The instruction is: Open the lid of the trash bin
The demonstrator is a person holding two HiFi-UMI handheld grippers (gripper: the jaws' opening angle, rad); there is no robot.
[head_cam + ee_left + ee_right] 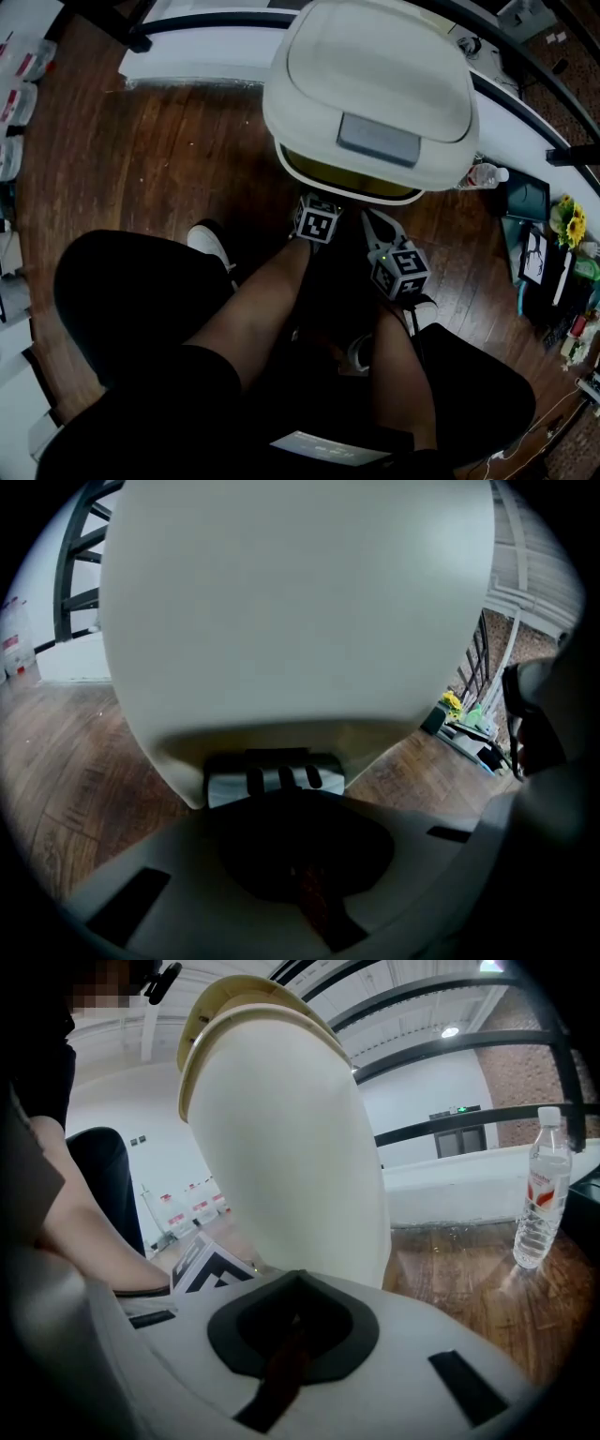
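Trash bin [314, 141]: stands on the wooden floor [141, 159], just before the seated person's knees; water bottle [483, 175] near its right side
Lid [375, 75]: cream; lying down over the bin
Left gripper [281, 803]: low at the bin's base; jaws pressed together, empty; tip at the ribbed grey pedal [274, 778]
Right gripper [295, 1288]: beside the bin's wall; jaws together, holding nothing

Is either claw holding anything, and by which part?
Nothing is held. The left claw and right claw are shut, empty; the left sits by the trash bin, near its grey tab.

Cream trash bin [375, 66], brown wooden floor [141, 159]
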